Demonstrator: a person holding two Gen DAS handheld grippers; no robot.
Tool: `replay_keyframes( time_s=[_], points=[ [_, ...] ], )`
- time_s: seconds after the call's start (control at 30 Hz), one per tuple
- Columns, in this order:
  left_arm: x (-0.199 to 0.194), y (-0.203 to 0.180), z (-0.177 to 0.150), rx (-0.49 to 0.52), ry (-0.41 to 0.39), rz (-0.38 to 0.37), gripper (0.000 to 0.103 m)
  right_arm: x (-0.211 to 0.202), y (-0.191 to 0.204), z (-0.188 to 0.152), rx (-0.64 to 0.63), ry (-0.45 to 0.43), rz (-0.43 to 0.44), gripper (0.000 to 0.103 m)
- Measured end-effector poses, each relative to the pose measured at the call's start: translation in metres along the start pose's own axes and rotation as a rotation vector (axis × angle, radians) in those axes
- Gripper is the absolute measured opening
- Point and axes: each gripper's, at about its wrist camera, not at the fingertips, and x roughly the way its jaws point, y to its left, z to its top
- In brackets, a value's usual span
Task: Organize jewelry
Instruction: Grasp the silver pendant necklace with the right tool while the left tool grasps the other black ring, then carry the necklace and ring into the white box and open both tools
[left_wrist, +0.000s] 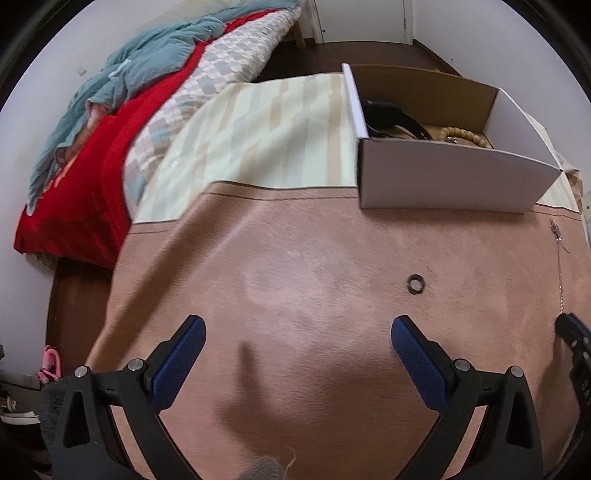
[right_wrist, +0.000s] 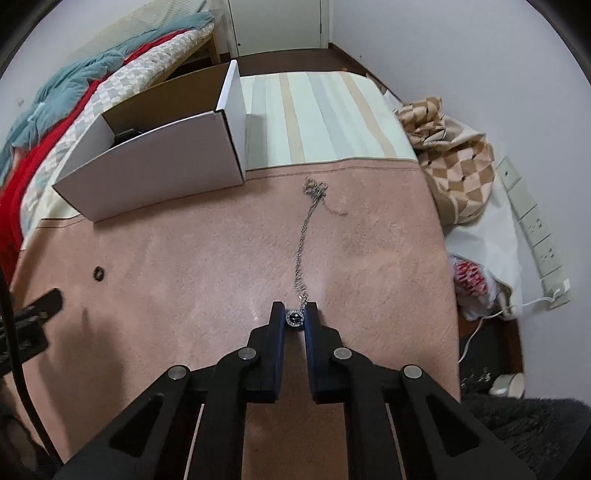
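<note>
My right gripper (right_wrist: 294, 312) is shut on the round pendant (right_wrist: 294, 318) of a silver chain necklace (right_wrist: 303, 236) that trails away across the pink cloth toward the box. My left gripper (left_wrist: 297, 328) is open and empty, low over the pink cloth. A small dark ring (left_wrist: 416, 284) lies ahead and right of it; it also shows in the right wrist view (right_wrist: 98, 274). The white cardboard box (left_wrist: 454, 177) holds a black band (left_wrist: 388, 114) and a wooden bead bracelet (left_wrist: 463, 134). The necklace chain (left_wrist: 559, 258) shows at the right edge of the left view.
The pink cloth (right_wrist: 184, 258) covers the near table, a striped cloth (right_wrist: 314, 114) the far part. A bed with a red and teal blanket (left_wrist: 92, 155) lies left. A checked bag (right_wrist: 454, 158) and power strip (right_wrist: 535, 229) sit right.
</note>
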Motion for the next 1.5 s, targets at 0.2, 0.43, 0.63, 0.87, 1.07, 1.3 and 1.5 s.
replay_keyframes(
  time_s=[0.2,0.43,0.63,0.87,1.07,1.3,1.5],
  points=[
    [0.011,-0.013,0.008,-0.008,0.025,-0.064,0.103,-0.009,-0.001,-0.013,0.011,0.016,0.028,0.011],
    [0.022,-0.034,0.012,0.019,0.040,-0.130,0.092,-0.010,-0.003,-0.015,0.023,0.017,0.011,0.011],
    [0.014,-0.047,0.014,0.061,-0.007,-0.170,0.055,-0.009,-0.004,-0.014,0.022,0.013,0.007,0.011],
    [0.009,-0.057,0.017,0.081,-0.020,-0.215,0.014,-0.008,-0.004,-0.012,0.024,0.013,0.006,0.011],
    [0.005,-0.054,0.010,0.087,-0.023,-0.239,0.010,-0.010,-0.005,-0.012,0.038,0.009,0.013,0.011],
    [-0.008,-0.049,0.003,0.086,-0.030,-0.261,0.010,-0.034,-0.003,-0.002,0.050,-0.049,0.063,0.011],
    [-0.049,-0.039,0.013,0.085,-0.118,-0.282,0.010,-0.078,0.003,0.022,0.051,-0.136,0.129,0.011]
  ],
)
